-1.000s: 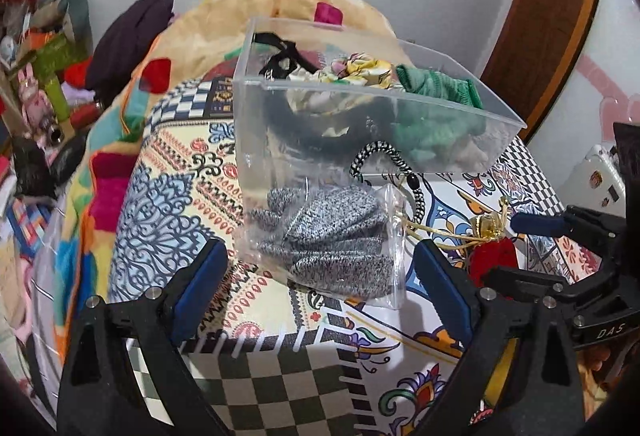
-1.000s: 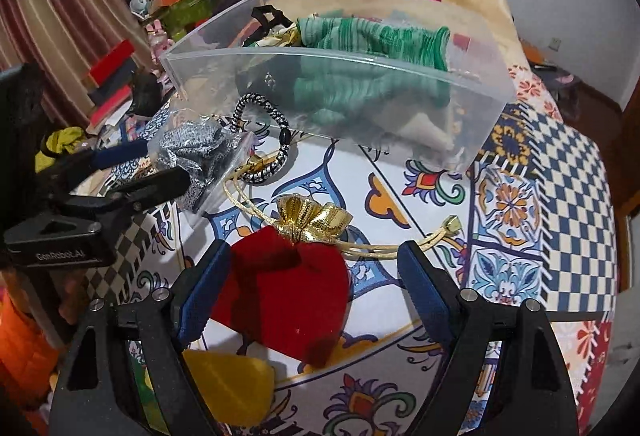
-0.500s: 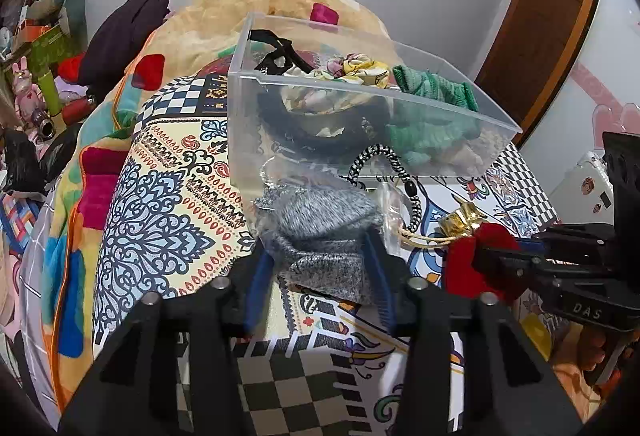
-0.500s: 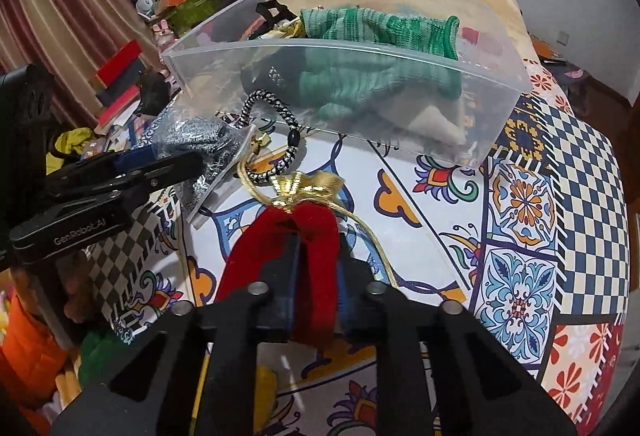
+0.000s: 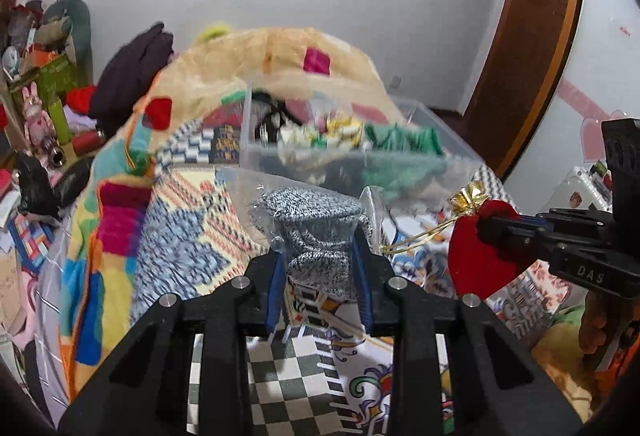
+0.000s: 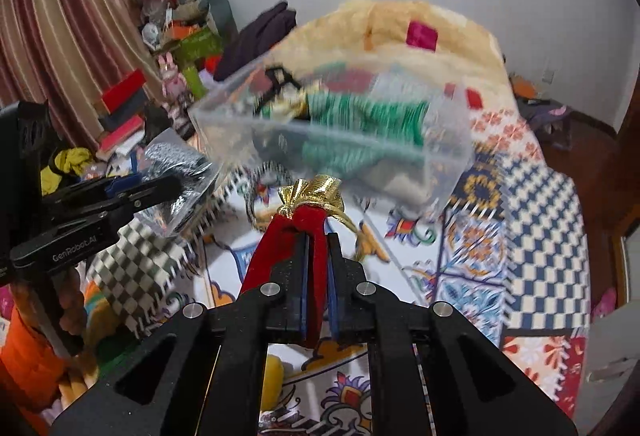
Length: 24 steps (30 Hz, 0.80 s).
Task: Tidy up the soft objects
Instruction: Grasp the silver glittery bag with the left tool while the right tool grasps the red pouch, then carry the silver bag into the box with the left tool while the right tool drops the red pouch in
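Observation:
My left gripper (image 5: 320,244) is shut on a clear plastic bag of grey knit fabric (image 5: 316,224) and holds it lifted above the patterned bedspread (image 5: 180,236). My right gripper (image 6: 318,240) is shut on a red velvet pouch with a gold top (image 6: 296,236), also lifted; the pouch shows in the left wrist view (image 5: 476,256) at the right. Ahead of both stands a clear plastic bin (image 5: 452,140) holding green cloth (image 6: 360,116), a floral scrunchie and black bands. The grey bag also shows in the right wrist view (image 6: 176,164) at the left.
A black-and-white cord bracelet (image 6: 268,172) lies on the bedspread in front of the bin. A yellow thing (image 6: 274,376) lies under my right gripper. Clutter and books (image 6: 124,108) stand at the left, a wooden door (image 5: 528,48) at the right.
Both grippers closed on their items one second ago to half a second ago, then lifted them off the bedspread. The view now tilts upward and is blurred by motion.

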Tool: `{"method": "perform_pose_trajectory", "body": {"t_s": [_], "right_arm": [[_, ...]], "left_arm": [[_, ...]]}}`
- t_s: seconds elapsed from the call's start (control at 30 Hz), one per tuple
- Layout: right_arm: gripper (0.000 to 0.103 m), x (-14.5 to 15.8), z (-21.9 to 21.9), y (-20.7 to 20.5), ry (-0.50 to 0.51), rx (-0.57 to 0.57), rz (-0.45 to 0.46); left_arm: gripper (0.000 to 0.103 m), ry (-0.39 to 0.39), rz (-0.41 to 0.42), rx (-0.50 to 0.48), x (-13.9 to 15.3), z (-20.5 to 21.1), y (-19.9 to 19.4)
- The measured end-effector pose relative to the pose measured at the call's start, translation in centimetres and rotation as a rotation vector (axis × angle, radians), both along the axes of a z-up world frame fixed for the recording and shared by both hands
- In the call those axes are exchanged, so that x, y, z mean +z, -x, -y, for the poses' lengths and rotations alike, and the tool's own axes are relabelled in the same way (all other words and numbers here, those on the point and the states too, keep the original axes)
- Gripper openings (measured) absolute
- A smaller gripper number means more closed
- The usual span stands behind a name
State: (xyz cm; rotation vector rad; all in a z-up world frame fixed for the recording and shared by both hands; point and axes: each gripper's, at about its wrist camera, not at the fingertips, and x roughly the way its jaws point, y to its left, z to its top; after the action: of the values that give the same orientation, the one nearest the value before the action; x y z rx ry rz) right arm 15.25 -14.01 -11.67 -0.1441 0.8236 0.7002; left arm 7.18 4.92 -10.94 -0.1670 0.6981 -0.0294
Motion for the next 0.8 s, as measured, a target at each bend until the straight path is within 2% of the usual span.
{"method": "perform_pose_trajectory", "body": {"t_s": [0.23,0.47,0.63,0.8], "right_arm": [[0.007,4.1,1.2,0.1,-0.054,-0.04,0.117],[0.007,7.6,1.9,-1.3,-0.103,-0.092,0.215],[0.007,9.0,1.6,-2.7,-0.12,-0.118,0.255],[0.007,9.0,0.7,-4.4,-0.123,-0.128,0.266]], "left_arm": [[0.03,-0.02,0.126,0.003,4.6,-0.2,0.6],[0.03,-0.035,0.193,-0.003,7.3,-0.6,-1.0],[0.03,-0.032,0.203,-0.019,8.1,-0.8,-3.2],[0.03,-0.047,0.174,-0.025,7.3,-0.8,-6.1]]}}
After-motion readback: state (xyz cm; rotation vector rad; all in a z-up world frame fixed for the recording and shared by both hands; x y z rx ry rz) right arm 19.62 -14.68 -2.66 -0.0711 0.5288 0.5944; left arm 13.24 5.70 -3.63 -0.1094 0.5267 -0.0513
